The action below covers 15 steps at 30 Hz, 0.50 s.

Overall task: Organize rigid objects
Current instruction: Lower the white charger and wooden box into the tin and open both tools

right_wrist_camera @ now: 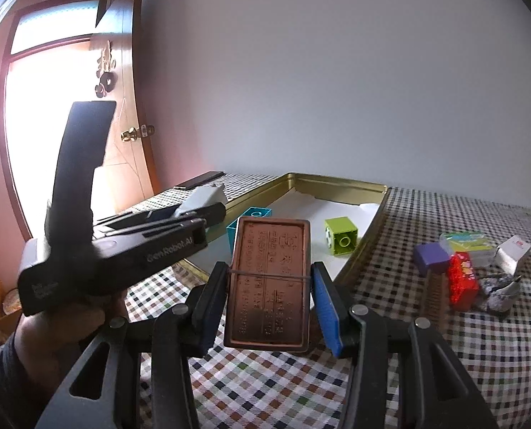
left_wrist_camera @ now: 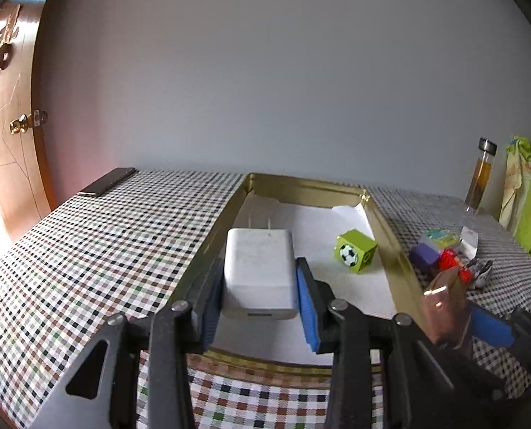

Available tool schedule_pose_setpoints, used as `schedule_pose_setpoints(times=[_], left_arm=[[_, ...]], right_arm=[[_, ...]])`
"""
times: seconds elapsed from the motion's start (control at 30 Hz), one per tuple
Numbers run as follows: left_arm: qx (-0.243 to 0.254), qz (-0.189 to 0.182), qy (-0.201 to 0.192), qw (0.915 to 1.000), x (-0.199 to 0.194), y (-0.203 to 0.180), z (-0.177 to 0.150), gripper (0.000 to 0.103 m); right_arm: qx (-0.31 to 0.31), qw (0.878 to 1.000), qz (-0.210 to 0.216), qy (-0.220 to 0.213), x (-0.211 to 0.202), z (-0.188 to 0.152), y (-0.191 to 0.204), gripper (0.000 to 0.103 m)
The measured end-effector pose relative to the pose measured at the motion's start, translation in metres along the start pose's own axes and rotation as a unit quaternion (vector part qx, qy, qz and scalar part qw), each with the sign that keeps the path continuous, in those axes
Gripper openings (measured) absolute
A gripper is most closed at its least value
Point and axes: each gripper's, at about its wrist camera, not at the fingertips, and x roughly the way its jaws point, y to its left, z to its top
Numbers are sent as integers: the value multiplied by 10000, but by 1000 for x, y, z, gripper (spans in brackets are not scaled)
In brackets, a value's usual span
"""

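Observation:
My left gripper is shut on a white wall charger, held just above the gold tray, prongs pointing away. It also shows in the right wrist view. My right gripper is shut on a copper-brown embossed box with a rubber band, held above the table in front of the tray; the box also shows in the left wrist view. A green football block and a teal block lie in the tray.
A checked cloth covers the table. A pile of small items lies right of the tray: a purple block, a red packet, a green box, a white box. A dark phone lies at the far left corner. A bottle stands at the back right.

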Motion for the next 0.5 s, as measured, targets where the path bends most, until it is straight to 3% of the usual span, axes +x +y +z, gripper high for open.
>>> schedule_pose_setpoints(times=[0.5], left_arm=[[330, -235, 752, 9963, 42, -6, 26, 37]], right_arm=[[337, 9983, -32, 473, 43, 54, -32, 49]])
